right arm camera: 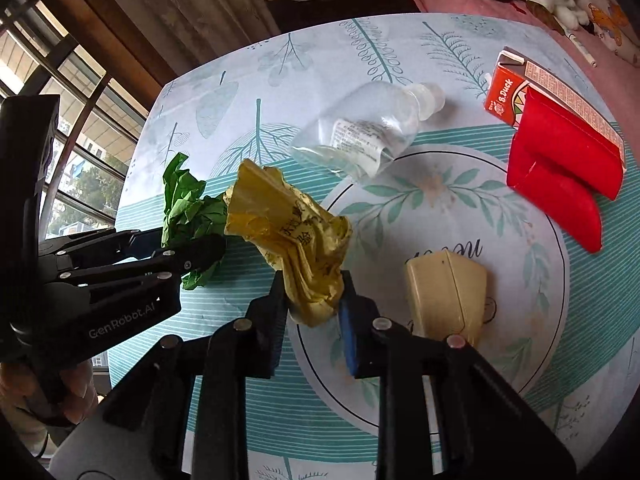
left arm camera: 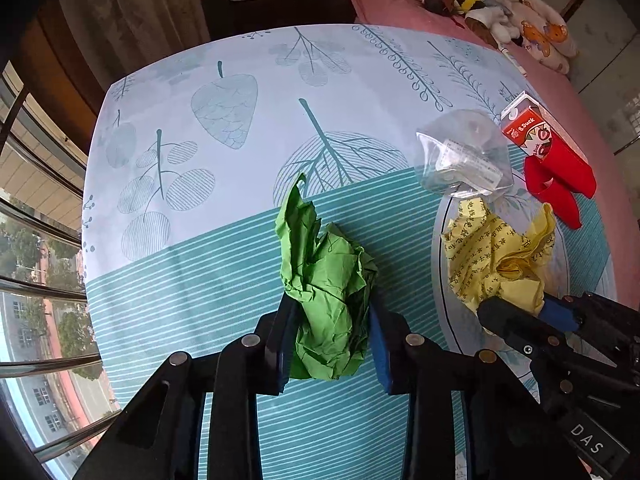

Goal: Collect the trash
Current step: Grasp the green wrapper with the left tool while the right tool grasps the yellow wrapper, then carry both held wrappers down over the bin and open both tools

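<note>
The left tool (left arm camera: 330,336) is pinched on a green paper ball (left arm camera: 326,292). Its two blue pads press on the sides of the ball. The ball sits low on the bench (left arm camera: 200,264), on the striped part of the cloth.

The right tool (right arm camera: 314,308) is pinched on a yellow paper ball (right arm camera: 296,236). The paper has black writing on it. It sits at the edge of the round ring on the cloth, just beside the green ball.

So both tools are narrow, and each one holds its own ball. The two tools are close, side by side.

Farther out lies more trash. A clear bottle (right arm camera: 368,136) lies on its side, past the yellow ball. A red carton (right arm camera: 516,92) is at the far right. A red cloth (right arm camera: 560,176) lies against the carton. A tan piece (right arm camera: 448,300) lies just right of the right tool. I cannot tell what it is.

No bin shows in either view.

I think the step now is the grab. Both balls look caught but not lifted yet. Next, both tools should go up, holding tight so the paper does not slip out. Crumpled paper is soft and squashes, so a loose hold could drop it. Then the balls need a bin, and someone must find where it is.
</note>
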The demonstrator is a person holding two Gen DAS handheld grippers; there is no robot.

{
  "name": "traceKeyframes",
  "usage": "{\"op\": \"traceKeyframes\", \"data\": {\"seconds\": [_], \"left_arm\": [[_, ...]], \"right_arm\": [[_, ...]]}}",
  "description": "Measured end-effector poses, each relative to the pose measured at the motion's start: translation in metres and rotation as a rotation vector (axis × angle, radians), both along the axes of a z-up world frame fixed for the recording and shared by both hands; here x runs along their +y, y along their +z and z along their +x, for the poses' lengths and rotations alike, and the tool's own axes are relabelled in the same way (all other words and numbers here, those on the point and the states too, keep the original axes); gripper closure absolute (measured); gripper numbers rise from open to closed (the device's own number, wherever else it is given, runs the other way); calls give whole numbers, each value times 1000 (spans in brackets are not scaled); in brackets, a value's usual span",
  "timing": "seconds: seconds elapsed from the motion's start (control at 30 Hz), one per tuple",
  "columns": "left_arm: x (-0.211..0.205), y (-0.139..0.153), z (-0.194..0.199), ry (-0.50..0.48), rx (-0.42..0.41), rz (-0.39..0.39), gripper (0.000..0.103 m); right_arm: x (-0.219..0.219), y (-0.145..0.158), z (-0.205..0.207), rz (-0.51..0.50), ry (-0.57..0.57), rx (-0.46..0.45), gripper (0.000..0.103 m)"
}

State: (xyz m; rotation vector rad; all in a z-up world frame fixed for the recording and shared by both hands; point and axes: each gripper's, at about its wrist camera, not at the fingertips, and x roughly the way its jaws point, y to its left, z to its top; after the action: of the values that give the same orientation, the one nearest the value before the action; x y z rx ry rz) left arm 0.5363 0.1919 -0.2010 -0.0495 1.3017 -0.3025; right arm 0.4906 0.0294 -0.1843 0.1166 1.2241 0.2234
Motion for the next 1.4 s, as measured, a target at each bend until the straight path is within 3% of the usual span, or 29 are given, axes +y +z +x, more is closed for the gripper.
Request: {"op": "traceKeyframes", "data": {"seconds": [0.17,0.43,0.83,1.03,1.4], "left_arm": [[-1,17,-28,19,2,1,71],[-17,68,-101,52,-50,-9,71],[-96,151,-271,168,-190,-1,71],[-147,168,-366,216,-208,-8,71],[-212,182,-498,142,-186,83,71]], "right_arm": [[-10,19,-24,36,-16,-18,83],[-45,55,-86,71,-4,-50,83],[-145,119,-231,140,85,-153,83],[-199,140,-316,143,149,-185,83],[-268,136,-426,165,159,-141,83]]}}
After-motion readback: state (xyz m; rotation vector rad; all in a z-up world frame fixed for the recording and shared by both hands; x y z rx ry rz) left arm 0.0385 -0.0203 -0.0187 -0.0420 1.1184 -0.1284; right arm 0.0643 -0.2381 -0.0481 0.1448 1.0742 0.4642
